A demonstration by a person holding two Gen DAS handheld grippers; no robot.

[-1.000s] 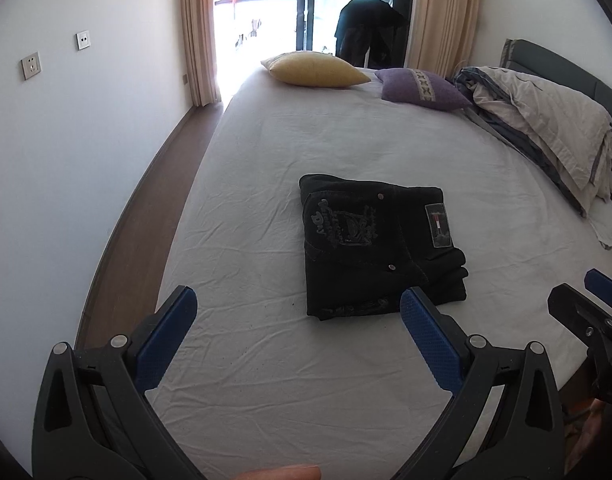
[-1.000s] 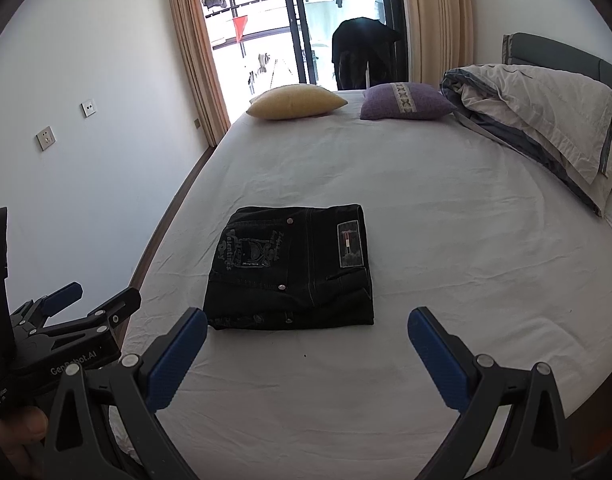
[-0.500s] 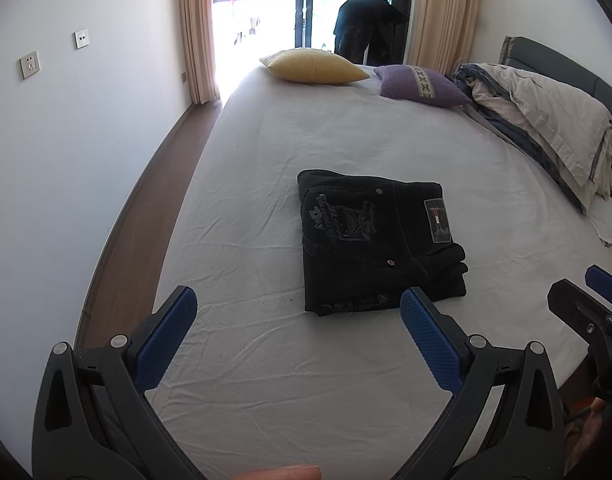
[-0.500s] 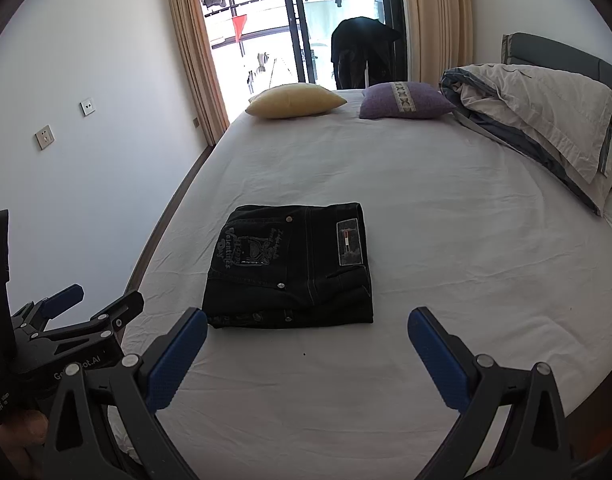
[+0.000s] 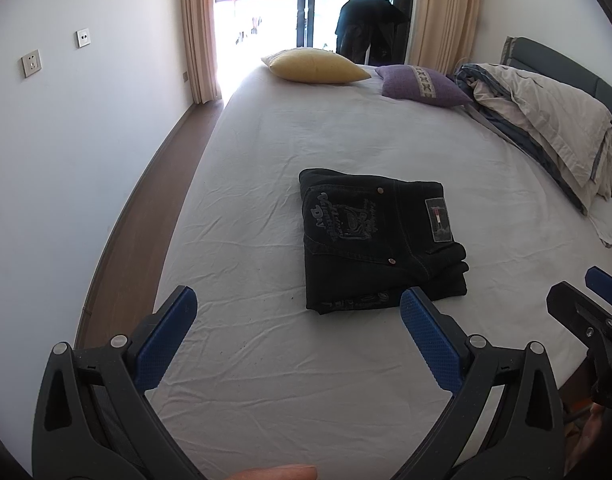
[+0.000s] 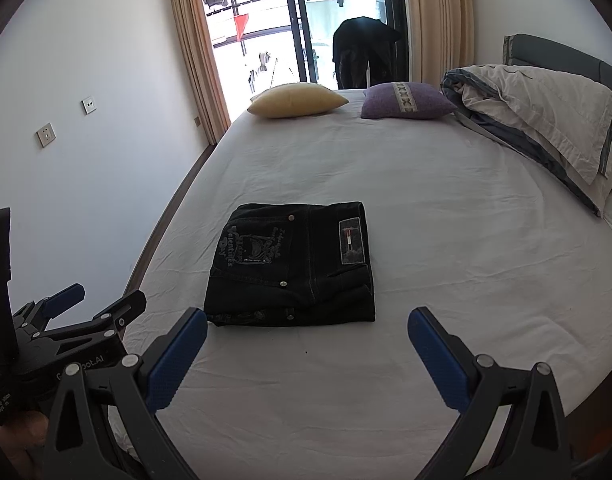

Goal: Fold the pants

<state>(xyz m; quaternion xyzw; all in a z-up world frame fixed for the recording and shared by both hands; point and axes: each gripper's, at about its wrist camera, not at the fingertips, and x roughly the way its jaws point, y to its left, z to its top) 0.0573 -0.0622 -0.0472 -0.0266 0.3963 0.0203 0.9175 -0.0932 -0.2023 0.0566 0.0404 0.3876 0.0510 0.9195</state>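
Note:
Black pants [image 5: 376, 240] [image 6: 296, 266] lie folded into a compact rectangle on the white bed sheet [image 5: 346, 140], with an embroidered back pocket and a label patch facing up. My left gripper [image 5: 298, 308] hovers open above the sheet, short of the pants' near edge, holding nothing. My right gripper [image 6: 306, 332] is open too, just short of the pants, with nothing between its blue pads. Each gripper shows at the edge of the other's view.
A yellow pillow [image 5: 316, 65] and a purple pillow [image 5: 422, 84] lie at the far end of the bed. A bundled duvet [image 5: 546, 120] fills the right side by the headboard. A wall and a strip of wooden floor [image 5: 134, 220] run along the left. A balcony door stands beyond.
Both grippers have drawn slightly back and up from the folded pants, which sit a little farther off in both views. The pants have not moved.

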